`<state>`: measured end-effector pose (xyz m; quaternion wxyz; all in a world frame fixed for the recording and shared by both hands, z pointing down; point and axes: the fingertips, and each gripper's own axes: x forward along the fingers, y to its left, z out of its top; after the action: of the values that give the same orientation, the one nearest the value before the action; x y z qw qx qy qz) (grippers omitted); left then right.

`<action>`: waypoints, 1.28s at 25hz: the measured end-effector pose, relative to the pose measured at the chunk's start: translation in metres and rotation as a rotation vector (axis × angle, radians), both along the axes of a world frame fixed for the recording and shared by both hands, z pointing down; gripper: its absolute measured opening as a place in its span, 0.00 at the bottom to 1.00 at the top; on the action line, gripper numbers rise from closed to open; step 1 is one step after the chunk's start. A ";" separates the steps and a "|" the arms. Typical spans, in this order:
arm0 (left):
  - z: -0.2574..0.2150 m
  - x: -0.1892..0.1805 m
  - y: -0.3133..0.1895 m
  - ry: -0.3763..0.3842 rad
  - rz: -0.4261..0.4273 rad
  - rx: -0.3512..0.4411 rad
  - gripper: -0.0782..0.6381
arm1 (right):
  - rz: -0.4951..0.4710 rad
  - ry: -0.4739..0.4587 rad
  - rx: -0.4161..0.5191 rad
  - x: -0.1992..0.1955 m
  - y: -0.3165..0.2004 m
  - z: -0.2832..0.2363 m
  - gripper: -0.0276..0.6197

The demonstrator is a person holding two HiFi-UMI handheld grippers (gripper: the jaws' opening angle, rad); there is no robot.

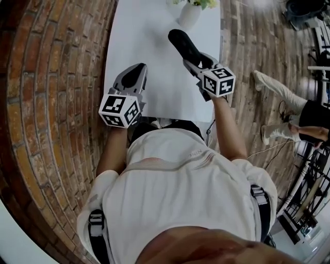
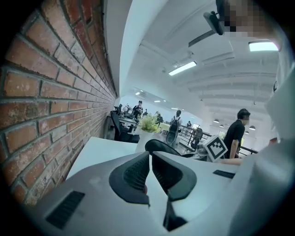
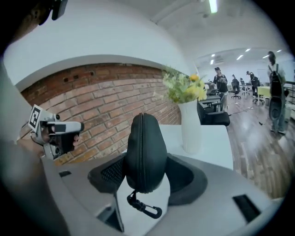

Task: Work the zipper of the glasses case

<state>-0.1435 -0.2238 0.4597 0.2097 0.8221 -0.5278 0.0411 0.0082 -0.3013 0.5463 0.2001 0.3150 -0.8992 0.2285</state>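
A black oval glasses case stands upright between the jaws of my right gripper, whose pads press its two sides. The zipper runs closed along the edge facing the camera, and a small black clip hangs from the case's lower end. In the head view my right gripper holds the glasses case above the white table, right of centre. My left gripper hovers over the table's near left part, shut and empty, apart from the case. In its own view my left gripper has its jaws touching, with the glasses case beyond them.
A white vase with green and yellow flowers stands at the table's far edge, just past the case. A brick wall runs along the table's left side. People and office chairs fill the room behind.
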 end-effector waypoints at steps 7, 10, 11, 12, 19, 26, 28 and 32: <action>-0.042 0.018 0.000 0.016 0.045 0.090 0.15 | 0.053 -0.171 0.112 0.033 0.018 -0.093 0.52; -0.061 0.026 0.003 0.019 0.074 0.131 0.15 | 0.068 -0.249 0.138 0.043 0.029 -0.125 0.52; -0.066 0.029 0.004 0.020 0.081 0.142 0.15 | 0.073 -0.267 0.145 0.046 0.033 -0.133 0.52; -0.070 0.031 0.005 0.025 0.088 0.151 0.15 | 0.077 -0.281 0.150 0.048 0.036 -0.140 0.52; -0.106 0.063 0.019 0.199 0.293 0.202 0.15 | 0.009 -0.397 0.125 0.048 0.064 -0.170 0.52; -0.126 0.085 0.030 0.309 0.467 0.208 0.34 | -0.088 -0.527 0.052 0.034 0.085 -0.186 0.52; -0.131 0.091 0.034 0.324 0.517 0.212 0.41 | -0.119 -0.539 0.041 0.030 0.090 -0.189 0.52; -0.137 0.100 0.041 0.379 0.604 0.201 0.51 | -0.185 -0.581 0.017 0.020 0.099 -0.196 0.52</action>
<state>-0.0440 -0.1824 0.3222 0.2006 0.9502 -0.2146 -0.1039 0.0281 -0.2021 0.3503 -0.0482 0.1547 -0.9456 0.2822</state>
